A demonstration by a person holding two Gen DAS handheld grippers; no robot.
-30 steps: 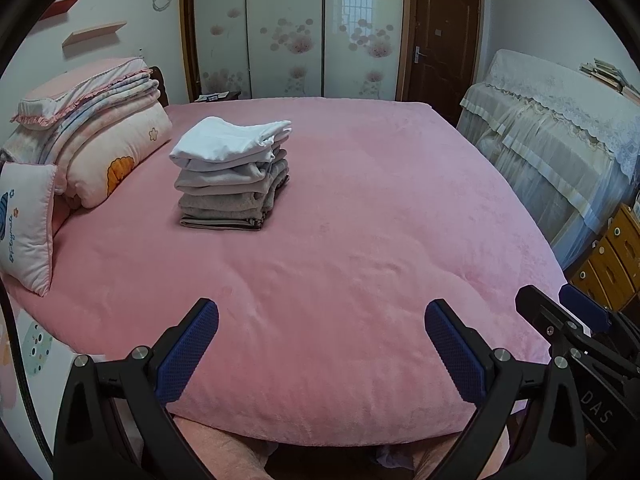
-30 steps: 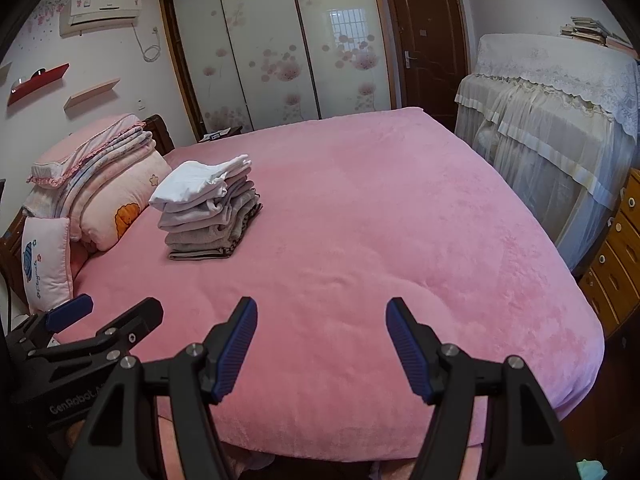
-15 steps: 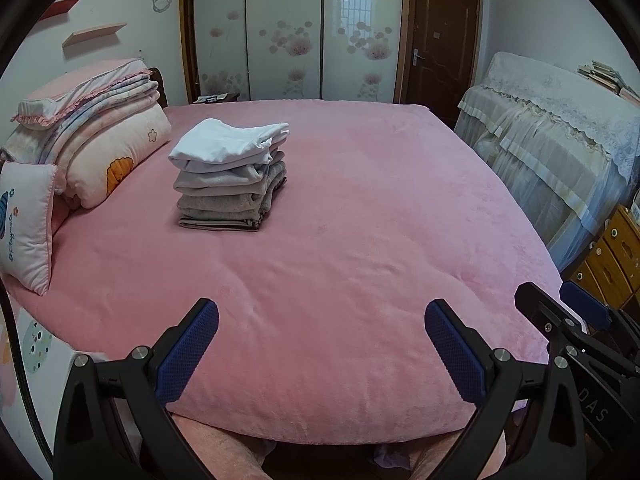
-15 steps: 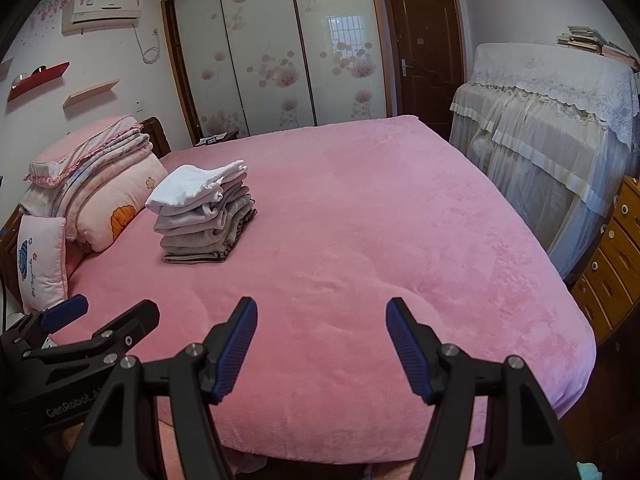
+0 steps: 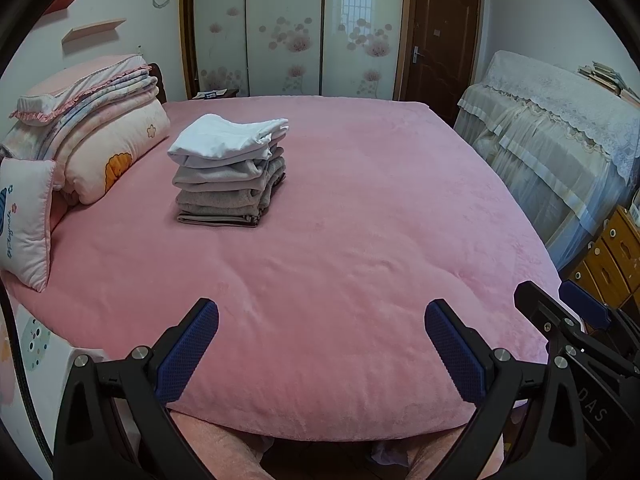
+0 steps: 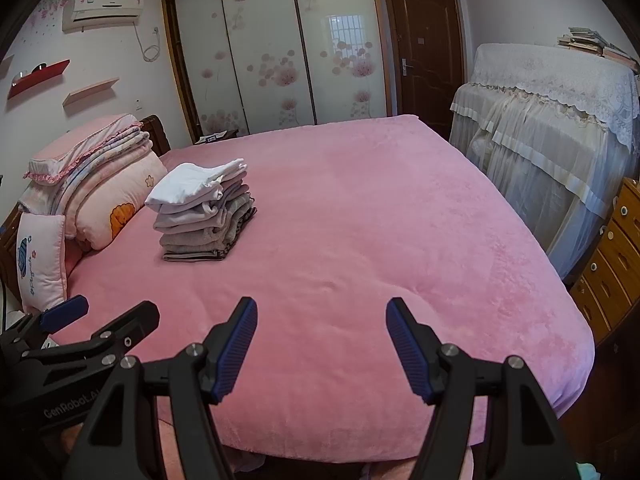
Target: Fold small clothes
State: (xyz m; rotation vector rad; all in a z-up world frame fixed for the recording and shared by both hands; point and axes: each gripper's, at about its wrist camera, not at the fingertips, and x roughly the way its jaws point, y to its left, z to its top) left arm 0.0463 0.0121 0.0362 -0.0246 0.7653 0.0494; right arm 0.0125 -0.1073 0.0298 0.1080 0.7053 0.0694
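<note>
- The left tool (image 5: 322, 322) is hanging over the near edge of the bed (image 5: 360, 240), its two blue-padded fingers (image 5: 188, 354) standing wide apart with nothing between them but the pink cover below.
- The right tool (image 6: 321, 320) is hanging beside it over the same near edge, its fingers (image 6: 236, 350) also standing apart and gripping nothing.
- Each tool is showing in the other's view: the right one at the far right edge of the left wrist picture, the left one at the lower left of the right wrist picture.
- The stack of folded clothes (image 5: 230, 172) is sitting on the pink bed cover, toward the left and well away from both tools, with a white piece on top and grey pieces under it.
- The stack is looking tidy, its folded edges facing the tools and its layers lying roughly square on one another.
- A pile of folded bedding (image 5: 92, 120) and a small pillow (image 5: 26, 216) are lying at the left side of the bed, near the stack but apart from it.
- A lace-covered piece of furniture (image 5: 560, 140) is standing to the right of the bed, with wooden drawers (image 5: 612, 256) nearer the camera.
- Sliding wardrobe doors (image 6: 276, 52) with a flower pattern are filling the far wall, beside a dark wooden door (image 6: 424, 52).
</note>
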